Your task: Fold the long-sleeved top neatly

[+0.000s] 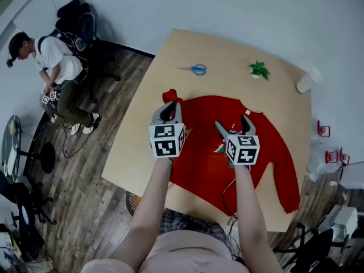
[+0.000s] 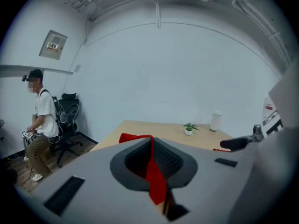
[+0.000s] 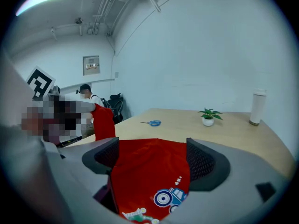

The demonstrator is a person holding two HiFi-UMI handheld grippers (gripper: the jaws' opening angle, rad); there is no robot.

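Observation:
A red long-sleeved top (image 1: 227,147) lies spread on the wooden table (image 1: 136,158), with one sleeve running down the right side. My left gripper (image 1: 170,104) is raised over the top's left edge. It is shut on the other red sleeve (image 1: 170,95), and the cloth shows pinched between its jaws (image 2: 156,181). My right gripper (image 1: 232,122) hovers open above the middle of the top. In its own view the jaws (image 3: 152,149) stand wide apart, and the red cloth with a blue vehicle print (image 3: 168,197) lies below them, untouched.
Blue scissors (image 1: 196,69), a small potted plant (image 1: 259,70) and a white cup (image 1: 307,80) stand on the far part of the table. A person (image 1: 54,67) sits by an office chair at the far left.

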